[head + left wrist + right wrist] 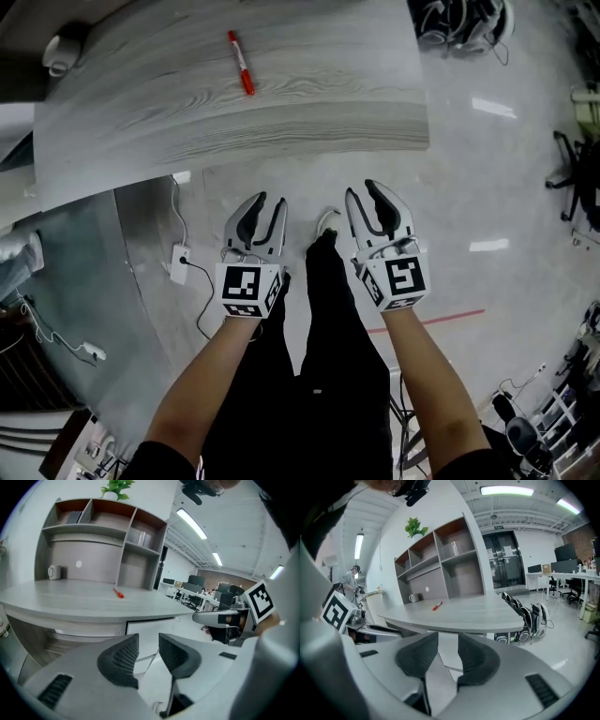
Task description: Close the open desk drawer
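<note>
A grey wood desk (281, 103) fills the top of the head view, with a red marker (241, 63) lying on it. In the left gripper view a pale flat panel (147, 626) sits under the desk edge (93, 613). I cannot tell whether it is a drawer front or whether it stands out. My left gripper (267, 202) and right gripper (364, 190) hang side by side over the floor, short of the desk edge. Both are open with nothing between their jaws. The left gripper view shows its own empty gap (148, 641), as does the right gripper view (448, 641).
A shelf unit (103, 541) stands at the back of the desk, with a white mug (54, 572) beside it. A power strip (178, 264) and its cable lie on the floor left of my legs (328, 319). Bags (529, 613) sit past the desk's right end. Office chairs (572, 178) stand at the far right.
</note>
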A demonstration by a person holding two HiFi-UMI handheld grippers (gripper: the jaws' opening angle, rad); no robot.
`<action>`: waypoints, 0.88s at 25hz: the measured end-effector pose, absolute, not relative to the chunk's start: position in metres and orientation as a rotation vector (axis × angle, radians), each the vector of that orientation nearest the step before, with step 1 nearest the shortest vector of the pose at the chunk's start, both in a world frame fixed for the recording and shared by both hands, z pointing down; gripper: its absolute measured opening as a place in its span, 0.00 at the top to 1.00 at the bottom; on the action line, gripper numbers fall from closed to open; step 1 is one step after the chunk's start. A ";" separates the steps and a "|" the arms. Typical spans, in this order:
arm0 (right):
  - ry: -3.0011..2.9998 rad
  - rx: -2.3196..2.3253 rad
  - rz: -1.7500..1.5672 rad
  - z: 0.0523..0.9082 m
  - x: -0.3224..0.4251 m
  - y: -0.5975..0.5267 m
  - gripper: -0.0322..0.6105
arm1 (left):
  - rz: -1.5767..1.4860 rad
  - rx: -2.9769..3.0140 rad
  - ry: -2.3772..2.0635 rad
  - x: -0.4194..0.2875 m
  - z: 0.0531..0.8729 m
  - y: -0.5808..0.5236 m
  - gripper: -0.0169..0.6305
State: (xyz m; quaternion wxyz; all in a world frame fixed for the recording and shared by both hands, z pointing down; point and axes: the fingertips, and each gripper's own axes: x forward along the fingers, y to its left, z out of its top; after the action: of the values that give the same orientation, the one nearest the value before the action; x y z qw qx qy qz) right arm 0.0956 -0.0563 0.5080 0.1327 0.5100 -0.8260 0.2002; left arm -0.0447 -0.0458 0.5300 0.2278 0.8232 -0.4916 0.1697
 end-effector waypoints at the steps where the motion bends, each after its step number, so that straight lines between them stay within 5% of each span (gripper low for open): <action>1: -2.401 1.495 0.579 0.494 0.093 -0.048 0.73 | 0.459 2.283 -1.349 -0.047 0.516 -0.040 0.77; 22: -2.490 1.647 0.435 0.266 0.022 0.045 0.76 | 0.231 2.538 -1.246 -0.063 0.283 0.029 0.77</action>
State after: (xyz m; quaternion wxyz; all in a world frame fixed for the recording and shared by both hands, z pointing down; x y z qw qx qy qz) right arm 0.0220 0.0450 0.2656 0.0624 0.5447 -0.8238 0.1438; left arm -0.0629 0.0288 0.2830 0.1517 0.8843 -0.4342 0.0804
